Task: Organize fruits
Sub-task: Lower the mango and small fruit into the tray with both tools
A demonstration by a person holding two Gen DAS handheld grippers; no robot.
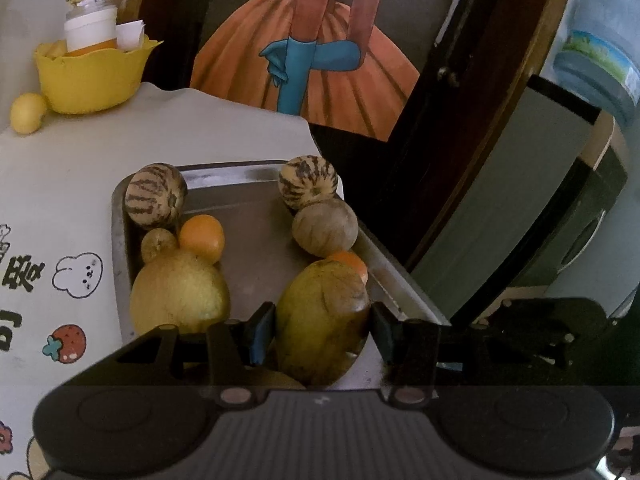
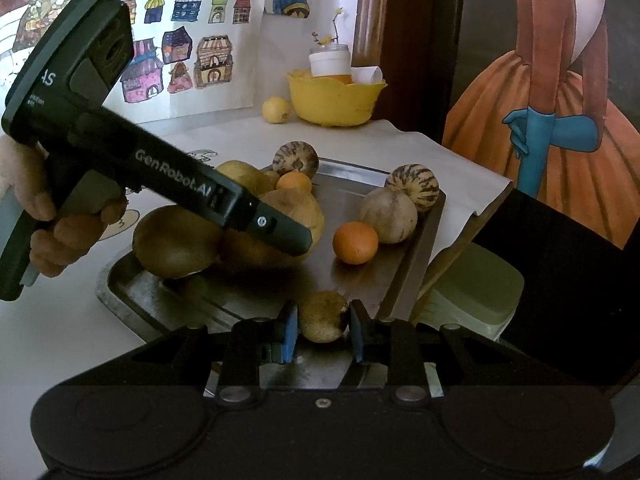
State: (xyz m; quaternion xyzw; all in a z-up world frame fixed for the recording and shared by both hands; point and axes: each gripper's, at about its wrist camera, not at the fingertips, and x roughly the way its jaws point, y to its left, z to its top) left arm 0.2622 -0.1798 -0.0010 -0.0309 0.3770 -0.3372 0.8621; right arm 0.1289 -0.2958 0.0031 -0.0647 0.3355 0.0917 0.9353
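A metal tray holds several fruits. In the left wrist view my left gripper is shut on a yellow-green mango at the tray's near right side. Beside it lie a big yellow fruit, an orange, two striped melons and a pale round melon. In the right wrist view my right gripper is shut on a small brownish-yellow fruit over the tray's near edge. The left gripper's body reaches over the fruits on the left. An orange lies mid-tray.
A yellow bowl with a white jar and paper stands at the table's back, a lemon beside it. The tray sits at the table's right edge; a dark door and water dispenser stand beyond.
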